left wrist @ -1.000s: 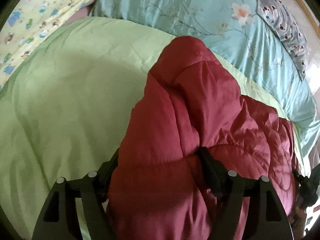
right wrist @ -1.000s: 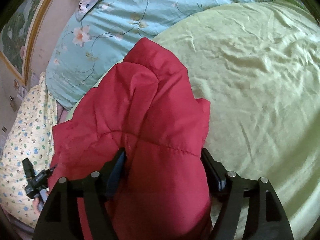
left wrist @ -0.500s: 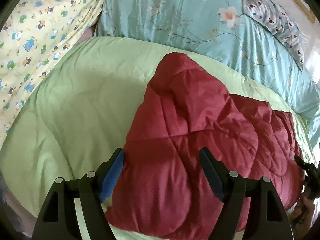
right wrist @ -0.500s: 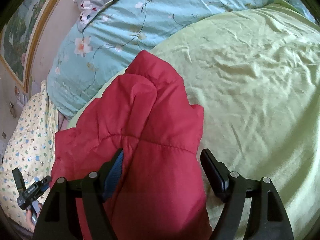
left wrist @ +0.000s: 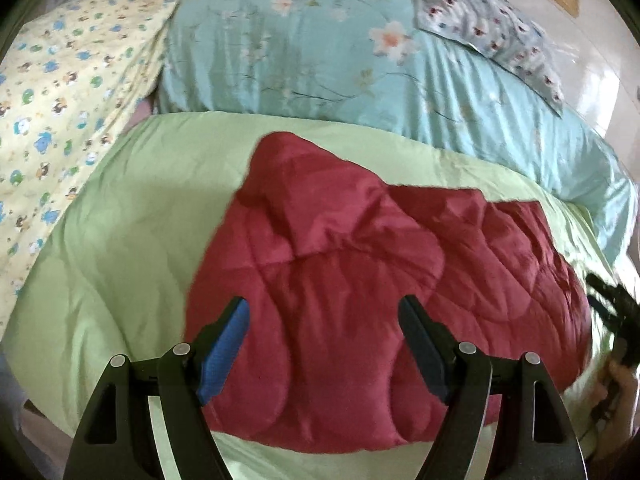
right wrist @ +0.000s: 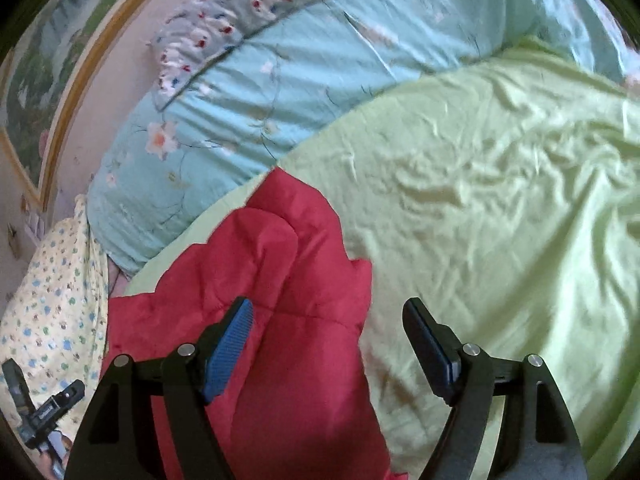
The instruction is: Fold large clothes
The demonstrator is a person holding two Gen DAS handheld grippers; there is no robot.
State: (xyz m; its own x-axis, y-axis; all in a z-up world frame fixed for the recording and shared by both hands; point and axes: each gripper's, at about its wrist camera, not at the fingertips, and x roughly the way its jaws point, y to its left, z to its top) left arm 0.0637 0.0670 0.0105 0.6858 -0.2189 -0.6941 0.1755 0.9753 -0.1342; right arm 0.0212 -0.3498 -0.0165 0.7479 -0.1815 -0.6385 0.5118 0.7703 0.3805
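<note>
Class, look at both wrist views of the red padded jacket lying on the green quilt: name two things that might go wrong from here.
1. The red jacket is puffy; with both the left gripper and right gripper open, its folded layers may spring apart.
2. The green quilt beneath is soft and wrinkled, so a low grab might pinch quilt together with jacket.

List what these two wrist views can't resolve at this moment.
- Near hem of the red padded jacket: left wrist view, behind the left gripper and its body.
- Jacket's left side: right wrist view, behind the right gripper body and bottom edge.
- Other gripper at each frame edge: motion-blurred or cropped.
- Green quilt under the jacket: covered.
</note>
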